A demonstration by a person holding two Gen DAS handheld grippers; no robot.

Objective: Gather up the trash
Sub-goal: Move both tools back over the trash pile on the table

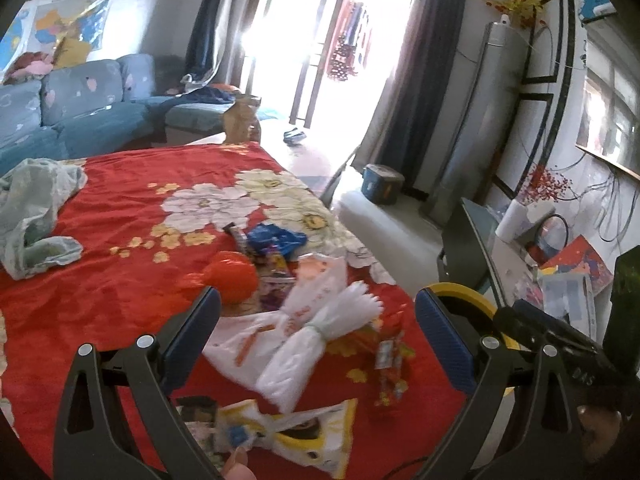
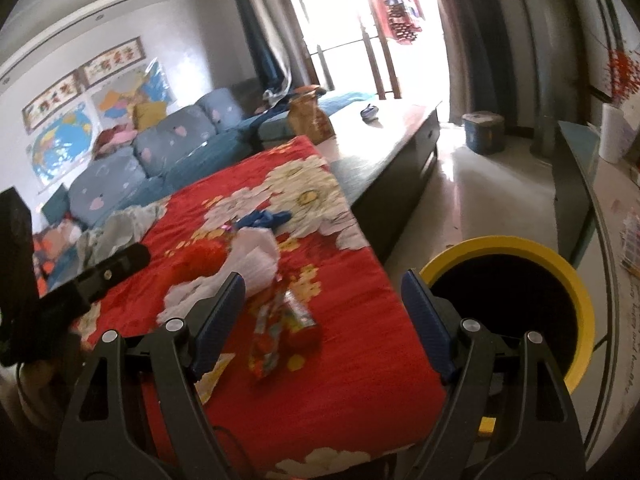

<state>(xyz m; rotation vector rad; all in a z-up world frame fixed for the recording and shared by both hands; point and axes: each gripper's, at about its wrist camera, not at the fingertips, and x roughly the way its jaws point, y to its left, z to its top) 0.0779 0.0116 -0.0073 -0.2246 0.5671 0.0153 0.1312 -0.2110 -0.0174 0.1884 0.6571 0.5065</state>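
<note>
- The left tongs [image 1: 318, 322] are spread wide with nothing between the blue pads, hovering above the litter on the table [image 1: 120, 292], which is draped in a red cloth printed with large white flowers.
- Directly under the left tongs lies a white plastic bag [image 1: 296, 344], tied at the middle with its top fanned out.
- Just beyond the bag sit an orange-red crumpled bag [image 1: 234, 276], a purple snack wrapper [image 1: 276, 284] and a crumpled blue wrapper [image 1: 276, 238], all bunched close together.
- Nearer the camera, a yellow and white wrapper [image 1: 296, 436] lies flat by the table's near edge; a red candy wrapper [image 1: 390, 360] lies to the right of the white bag.
- A pale green plastic bag [image 1: 36, 216] rests well apart from the pile, at the table's left side.
- The right tongs [image 2: 323, 312] are likewise spread and hold nothing, above the red candy wrapper [image 2: 280, 328] near the table's right edge.
- A yellow-rimmed bin [image 2: 508, 312] with a dark inside stands on the floor just beside the table's right edge, partly behind the right finger of the right tongs.
- A blue sofa [image 1: 80, 112] stands behind the table, and a brown paper bag [image 1: 240, 120] stands past its far end.
</note>
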